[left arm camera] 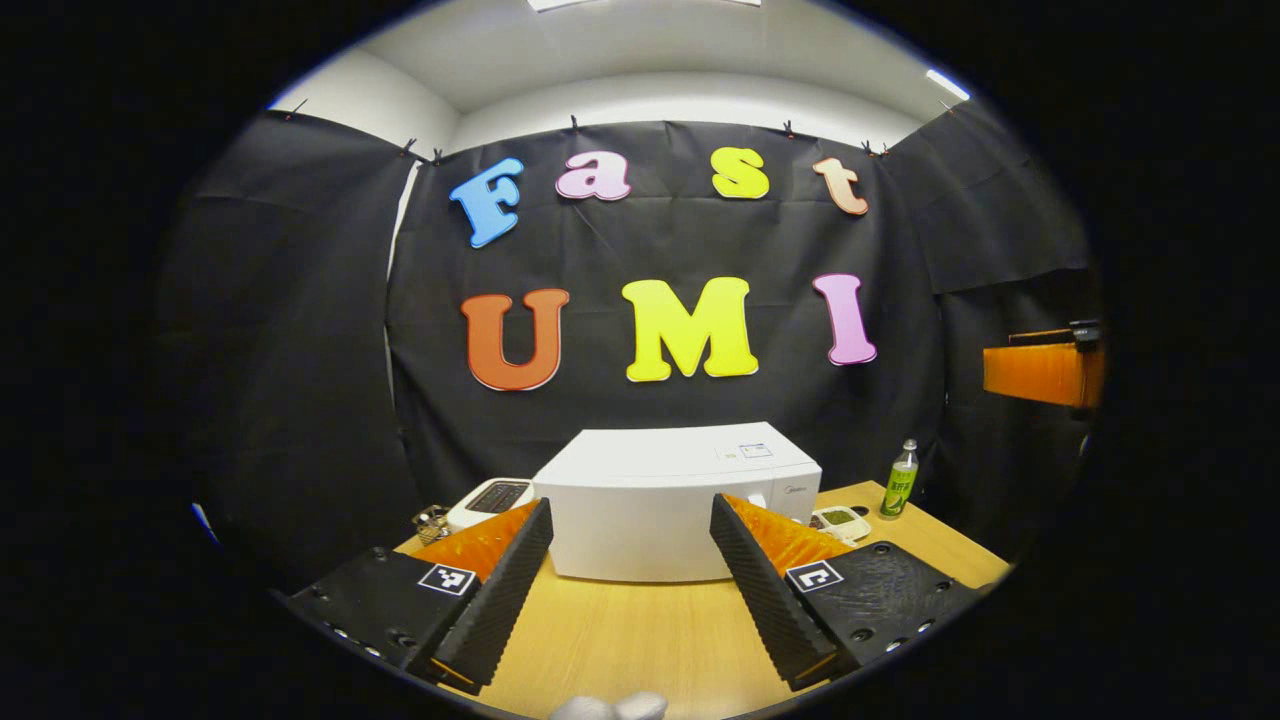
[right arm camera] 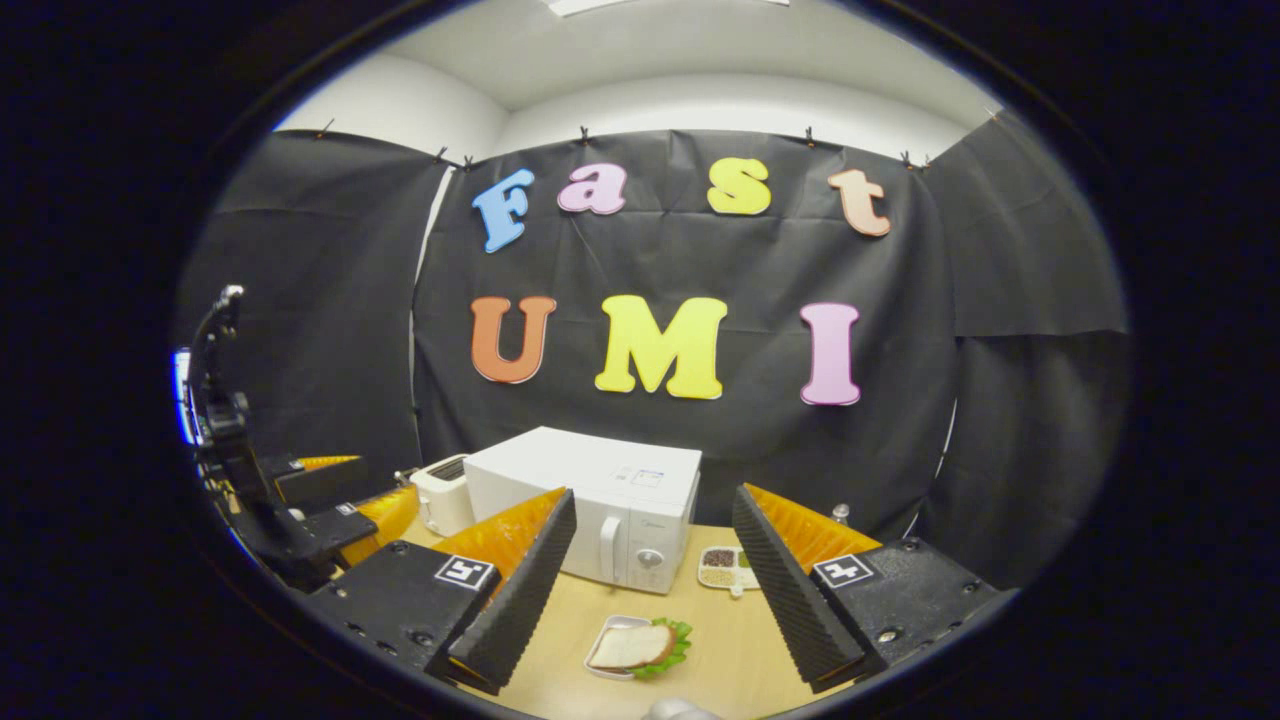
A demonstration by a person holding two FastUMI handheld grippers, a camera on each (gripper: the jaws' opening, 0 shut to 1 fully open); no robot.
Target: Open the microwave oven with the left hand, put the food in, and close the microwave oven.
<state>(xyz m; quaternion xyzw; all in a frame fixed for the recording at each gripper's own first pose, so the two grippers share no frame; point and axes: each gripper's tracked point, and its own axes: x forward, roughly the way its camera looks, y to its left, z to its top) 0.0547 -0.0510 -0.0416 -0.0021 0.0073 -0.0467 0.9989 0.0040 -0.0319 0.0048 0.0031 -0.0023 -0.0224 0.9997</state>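
On the table [right arm camera: 720, 640], left to right: a white toaster [right arm camera: 440, 492], the shut white microwave [right arm camera: 600, 505], its label too small to read, then a divided dish of grains [right arm camera: 728, 567]. The sandwich on its plate [right arm camera: 636, 647] lies just before the right gripper [right arm camera: 650, 560], fingers released; left gripper [left arm camera: 632, 560] likewise.

Light: bright, even, from ceiling panels [left arm camera: 945, 84] overhead | Shadows: soft, faint on the counter [left arm camera: 640, 630] | Glare: mild sheen on the microwave [right arm camera: 590, 470] top, none harsh | Focus: centre sharp in both views | Distortion: strong fisheye bending, walls curve and edges darken toward the rim
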